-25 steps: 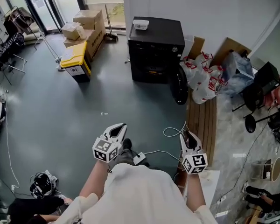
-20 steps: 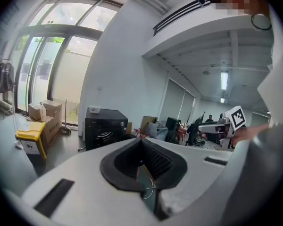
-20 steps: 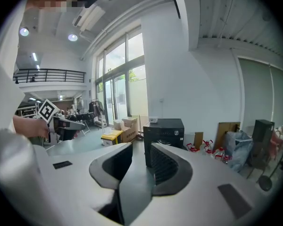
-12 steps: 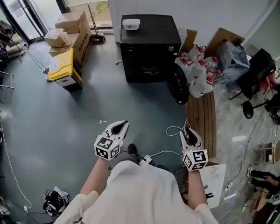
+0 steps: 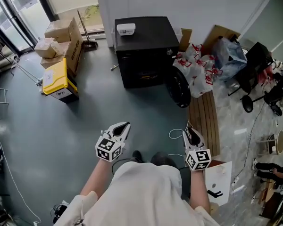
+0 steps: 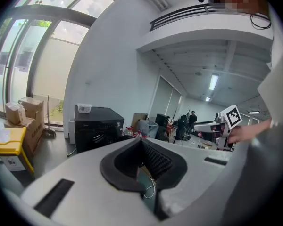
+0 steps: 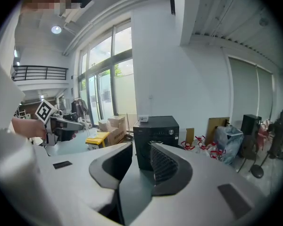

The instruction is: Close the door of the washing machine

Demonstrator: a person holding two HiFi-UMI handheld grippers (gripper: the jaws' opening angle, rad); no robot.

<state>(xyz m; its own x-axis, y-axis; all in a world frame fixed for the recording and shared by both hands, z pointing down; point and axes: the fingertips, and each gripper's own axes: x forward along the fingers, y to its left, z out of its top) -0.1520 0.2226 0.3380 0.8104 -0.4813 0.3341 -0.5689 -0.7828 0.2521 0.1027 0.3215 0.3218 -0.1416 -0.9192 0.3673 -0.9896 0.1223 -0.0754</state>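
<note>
The black washing machine [image 5: 146,51] stands against the white wall, and its round door [image 5: 178,89] hangs open at its right front corner. It also shows in the left gripper view [image 6: 96,126] and the right gripper view [image 7: 155,131], still some way off. My left gripper [image 5: 119,132] is held low at the left, well short of the machine, its tips [image 6: 141,142] meeting with nothing between them. My right gripper [image 5: 192,138] is level with it at the right. Its jaws [image 7: 141,147] stand apart and empty, with the machine's front seen through the gap.
A small white box [image 5: 126,29] lies on top of the machine. Red-and-white bags [image 5: 198,67] are heaped just right of the door. A wooden slatted board [image 5: 205,121] and a white cable [image 5: 177,134] lie on the floor. A yellow bin [image 5: 56,81] and cardboard boxes [image 5: 61,36] stand at the left.
Both grippers have been carried forward with the person toward the washing machine, which now looks nearer and further left in the head view. Neither gripper's jaws have changed.
</note>
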